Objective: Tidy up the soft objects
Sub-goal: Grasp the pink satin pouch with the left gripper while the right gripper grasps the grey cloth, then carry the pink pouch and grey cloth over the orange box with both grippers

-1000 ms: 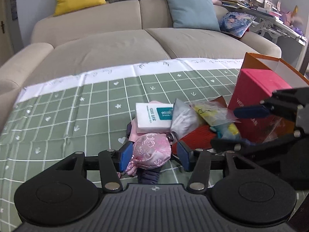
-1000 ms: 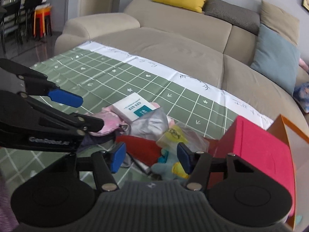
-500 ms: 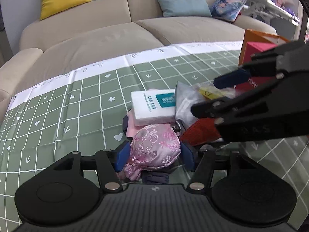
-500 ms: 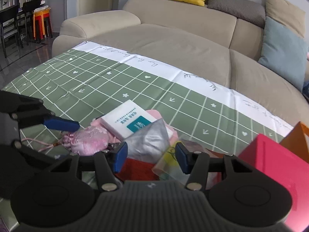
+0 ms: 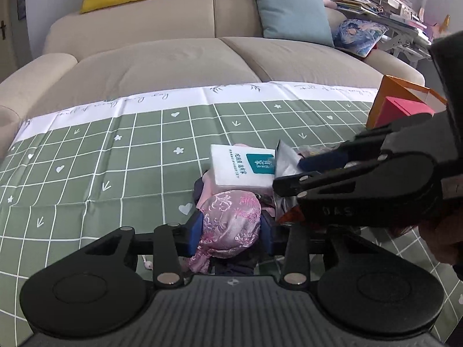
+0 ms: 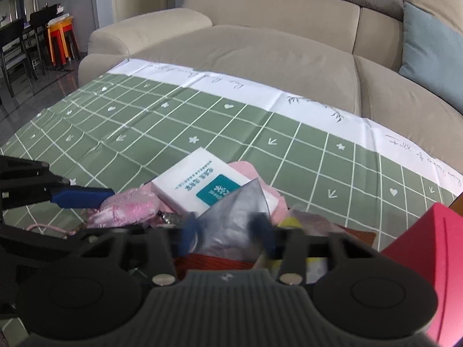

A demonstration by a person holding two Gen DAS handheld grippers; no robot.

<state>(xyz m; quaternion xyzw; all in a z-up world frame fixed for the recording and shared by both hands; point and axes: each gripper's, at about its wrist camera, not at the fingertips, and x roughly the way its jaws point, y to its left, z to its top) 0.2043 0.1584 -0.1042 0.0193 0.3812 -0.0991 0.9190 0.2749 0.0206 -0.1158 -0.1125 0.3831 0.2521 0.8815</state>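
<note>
The left gripper (image 5: 231, 232) has just closed on the pink pouch (image 5: 230, 222); the right gripper (image 6: 228, 231) has been closing around a grey bag (image 6: 234, 219) — contact blurred. Both lie in a heap on the green checked cloth (image 5: 115, 156) — beige sofa (image 5: 173, 57) behind.

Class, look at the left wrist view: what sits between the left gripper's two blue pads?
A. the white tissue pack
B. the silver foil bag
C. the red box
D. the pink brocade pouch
D. The left gripper has its jaws, which have just been closing, pressed on both sides of the pink brocade pouch; the white tissue pack lies farther back on the cloth.
</note>
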